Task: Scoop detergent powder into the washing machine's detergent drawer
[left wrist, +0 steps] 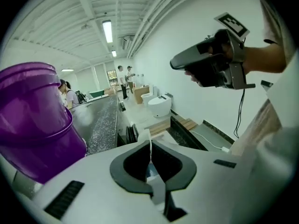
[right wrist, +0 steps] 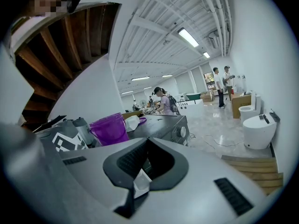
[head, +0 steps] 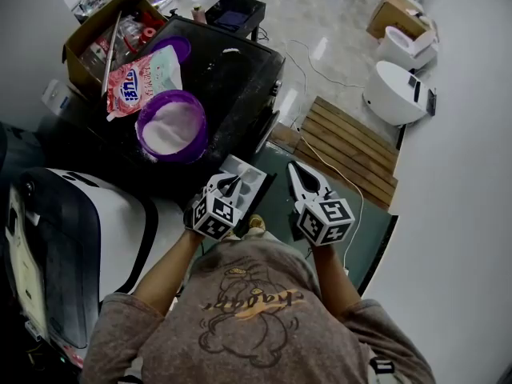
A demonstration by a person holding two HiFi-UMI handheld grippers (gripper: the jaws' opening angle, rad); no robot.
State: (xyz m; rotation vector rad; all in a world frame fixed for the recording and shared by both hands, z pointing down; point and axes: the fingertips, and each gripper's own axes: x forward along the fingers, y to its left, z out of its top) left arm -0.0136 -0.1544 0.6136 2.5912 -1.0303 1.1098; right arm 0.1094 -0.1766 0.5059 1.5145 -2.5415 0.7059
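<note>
Washing machine [head: 232, 70], dark-topped, carries a purple bucket [head: 172, 126] of white powder at its top's near left corner, with a detergent bag [head: 144, 82] just behind. The white detergent drawer [head: 254, 178] juts open at the near right corner. Beside it hover the left gripper [head: 232, 186] and right gripper [head: 298, 173], each with jaws together and holding nothing.

Bare machine top [head: 236, 74] beside the purple tub [head: 171, 126] — detergent bag [head: 144, 82], cardboard box [head: 84, 38] just behind

A grey-brown, orange-printed T-shirt [head: 256, 310] is worn; beyond the T-shirt, the pale grey left gripper [head: 234, 181] and right gripper [head: 298, 170] are capped by black-and-white marker cubes [head: 216, 213].
</note>
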